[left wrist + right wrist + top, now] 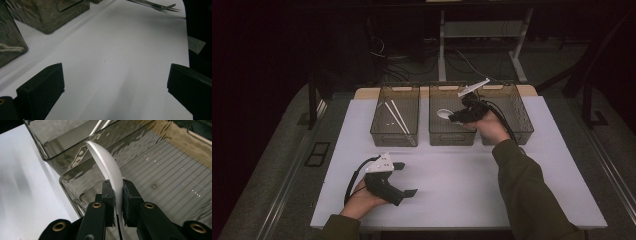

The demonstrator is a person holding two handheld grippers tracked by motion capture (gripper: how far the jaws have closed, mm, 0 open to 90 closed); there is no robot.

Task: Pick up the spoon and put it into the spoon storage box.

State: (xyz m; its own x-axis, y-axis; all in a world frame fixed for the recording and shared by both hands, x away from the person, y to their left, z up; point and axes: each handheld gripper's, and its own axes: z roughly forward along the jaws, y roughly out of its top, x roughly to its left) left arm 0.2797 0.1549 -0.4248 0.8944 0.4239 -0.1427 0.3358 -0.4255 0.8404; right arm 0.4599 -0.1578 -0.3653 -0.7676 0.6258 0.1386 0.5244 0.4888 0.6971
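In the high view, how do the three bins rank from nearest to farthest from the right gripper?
1. The middle bin: the right gripper hangs over it, holding the white spoon.
2. The right bin, just beside the gripper's hand.
3. The left bin, with the white sticks, on the far side.

Three clear bins in a row at the far side of a white table. Two white sticks in the left bin. Right gripper over the middle bin, clamped on a white spoon. Right bin beside it. Left gripper low over the near table, jaws spread.
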